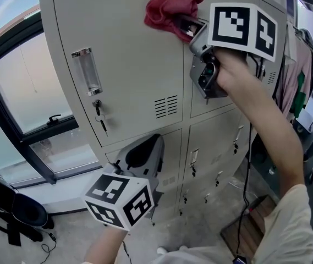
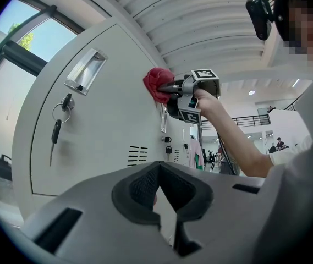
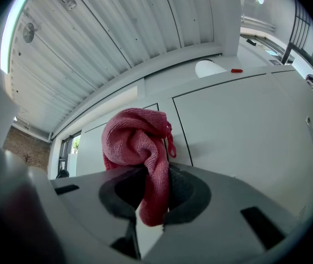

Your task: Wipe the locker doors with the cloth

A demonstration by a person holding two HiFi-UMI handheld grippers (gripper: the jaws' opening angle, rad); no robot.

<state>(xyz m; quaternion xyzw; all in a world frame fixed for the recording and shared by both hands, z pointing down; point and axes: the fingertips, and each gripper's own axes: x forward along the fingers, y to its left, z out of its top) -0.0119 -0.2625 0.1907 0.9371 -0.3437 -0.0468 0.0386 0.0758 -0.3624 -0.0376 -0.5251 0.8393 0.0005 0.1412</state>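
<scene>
A crumpled red cloth (image 1: 170, 9) is pressed against the top of the grey locker doors (image 1: 128, 48), at the seam between two upper doors. My right gripper (image 1: 185, 27) is shut on the cloth, held up at arm's length. In the right gripper view the cloth (image 3: 139, 147) bunches out between the jaws onto the door. The left gripper view shows the cloth (image 2: 157, 83) and the right gripper (image 2: 170, 88) from below. My left gripper (image 1: 141, 154) hangs low in front of the lower lockers, shut with nothing in it (image 2: 159, 166).
The upper left door has a metal handle (image 1: 87, 70), a key (image 1: 100, 119) hanging in the lock and a vent (image 1: 166, 106). A large window (image 1: 18, 76) lies to the left. Clothes hang on a rack (image 1: 298, 76) at the right. A black chair (image 1: 13, 209) stands at the lower left.
</scene>
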